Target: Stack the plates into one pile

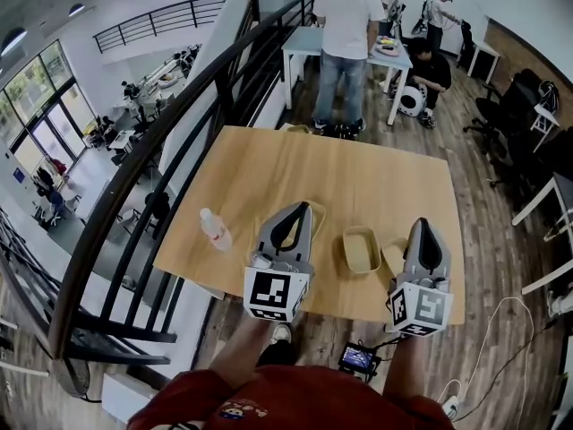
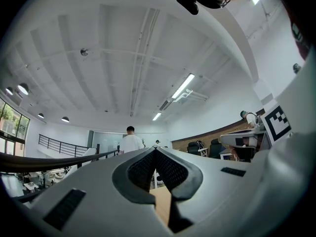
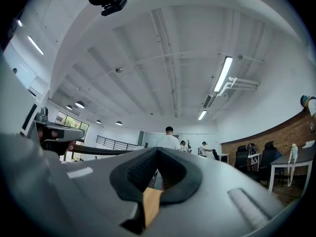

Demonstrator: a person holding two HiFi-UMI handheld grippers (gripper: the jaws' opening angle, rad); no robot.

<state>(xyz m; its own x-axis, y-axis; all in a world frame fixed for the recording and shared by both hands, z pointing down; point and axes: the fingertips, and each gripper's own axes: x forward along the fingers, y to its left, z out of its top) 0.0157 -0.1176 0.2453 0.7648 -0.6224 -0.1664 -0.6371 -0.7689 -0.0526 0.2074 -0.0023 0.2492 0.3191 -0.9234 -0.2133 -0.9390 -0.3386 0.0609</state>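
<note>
A pale yellow rectangular plate (image 1: 361, 249) lies on the wooden table (image 1: 358, 173) near its front edge, between my two grippers. A second plate (image 1: 317, 215) peeks out beside the left gripper's tip, and a third (image 1: 394, 258) shows just left of the right gripper. My left gripper (image 1: 302, 206) is shut and holds nothing; in its own view the jaws (image 2: 155, 149) meet, tilted up toward the ceiling. My right gripper (image 1: 423, 223) is shut and empty too, its tips (image 3: 157, 149) closed against each other. Both hover over the table's front part.
A clear plastic bottle (image 1: 215, 229) lies near the table's left front corner. A black stair railing (image 1: 179, 133) runs along the left. A person in a white shirt (image 1: 345, 34) stands past the far edge by a white table (image 1: 309, 41). Office chairs (image 1: 510, 106) stand at right.
</note>
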